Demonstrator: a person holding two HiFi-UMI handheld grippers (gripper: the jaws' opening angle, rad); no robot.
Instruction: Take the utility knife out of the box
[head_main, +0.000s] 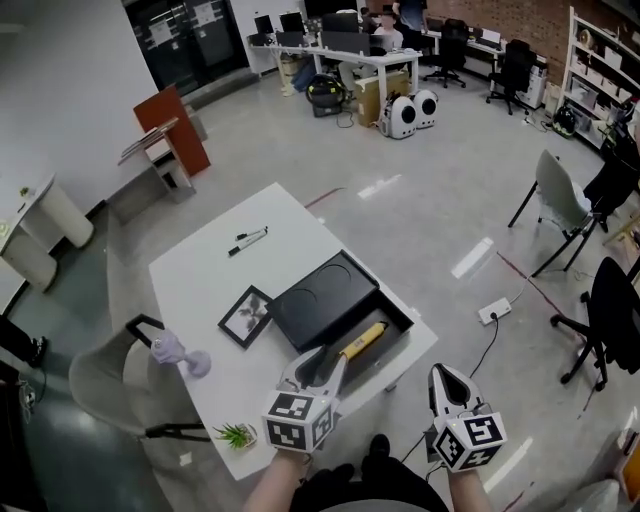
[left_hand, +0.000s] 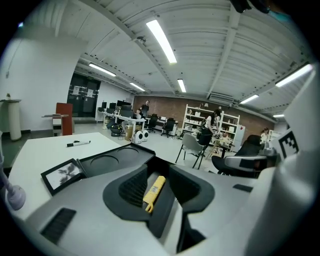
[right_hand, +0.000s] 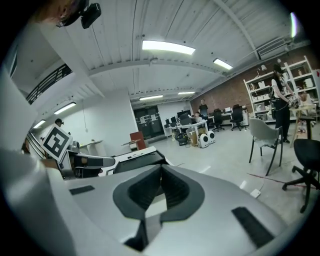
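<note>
A yellow utility knife (head_main: 363, 340) lies in the open black box (head_main: 398, 322) at the near right corner of the white table (head_main: 200, 280). The box's lid (head_main: 322, 300) rests beside it, up and left. My left gripper (head_main: 326, 356) points at the box from the near side, its jaws open. In the left gripper view the knife (left_hand: 154, 189) shows in the gap between the left gripper's (left_hand: 158, 171) jaws, with no pad touching it. My right gripper (head_main: 444, 373) hangs off the table's right corner, shut and empty; the right gripper view shows the right gripper's (right_hand: 161, 169) tips meeting.
A small framed picture (head_main: 246, 316) lies left of the lid, and two markers (head_main: 247, 240) lie farther back. A purple object (head_main: 181, 354) and a small green plant (head_main: 236, 434) sit near the table's left front edge. A grey chair (head_main: 105, 385) stands left; a power strip (head_main: 494, 311) lies on the floor right.
</note>
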